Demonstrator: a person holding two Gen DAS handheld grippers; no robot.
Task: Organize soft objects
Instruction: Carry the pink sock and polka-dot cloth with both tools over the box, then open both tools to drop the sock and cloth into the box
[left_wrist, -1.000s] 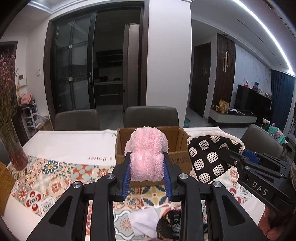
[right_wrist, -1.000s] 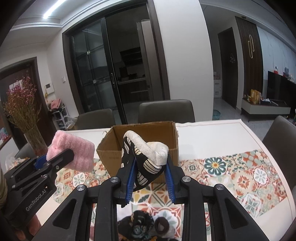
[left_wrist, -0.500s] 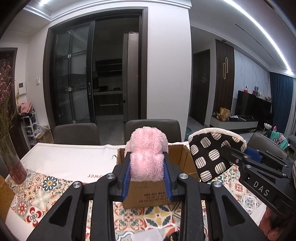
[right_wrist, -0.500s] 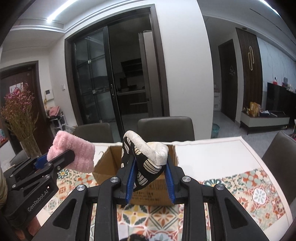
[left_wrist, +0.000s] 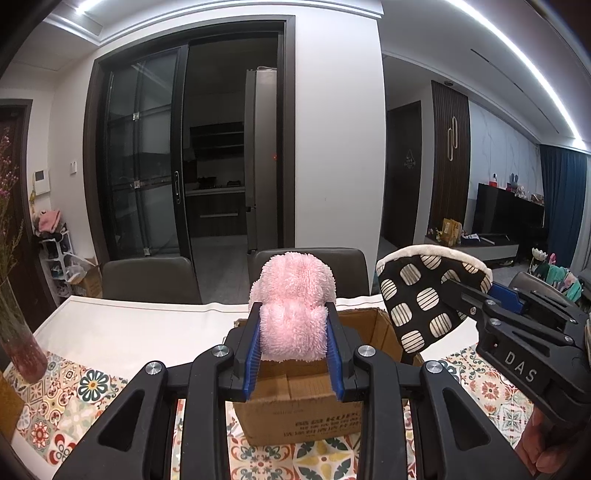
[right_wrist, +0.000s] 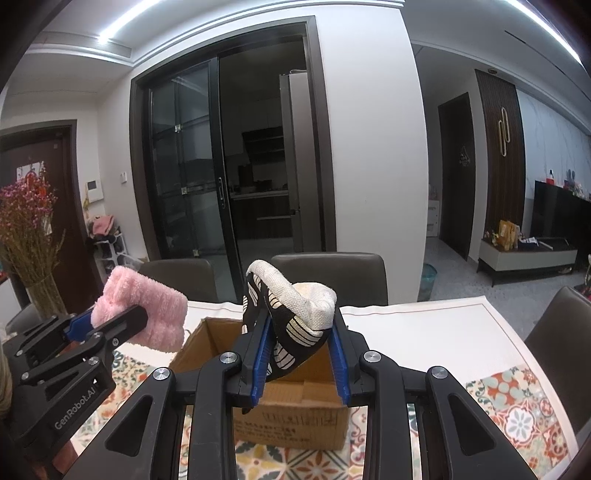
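Fluffy pink cloth (left_wrist: 293, 308) pinched in left gripper (left_wrist: 294, 356), spotted black mitt (right_wrist: 291, 321) clamped in right gripper (right_wrist: 300, 360), both hanging just above open cardboard box (right_wrist: 295, 417) on patterned tablecloth (left_wrist: 85, 387), chairs (left_wrist: 147, 278) behind

A fluffy pink cloth (left_wrist: 292, 306), bunched into a rounded wad, sits pinched above the near edge of an open cardboard box (left_wrist: 306, 410). Just beside it on the right, a black oven mitt (right_wrist: 291, 325) with cream striped ovals and a cream lining is clamped, folded, over the same box.
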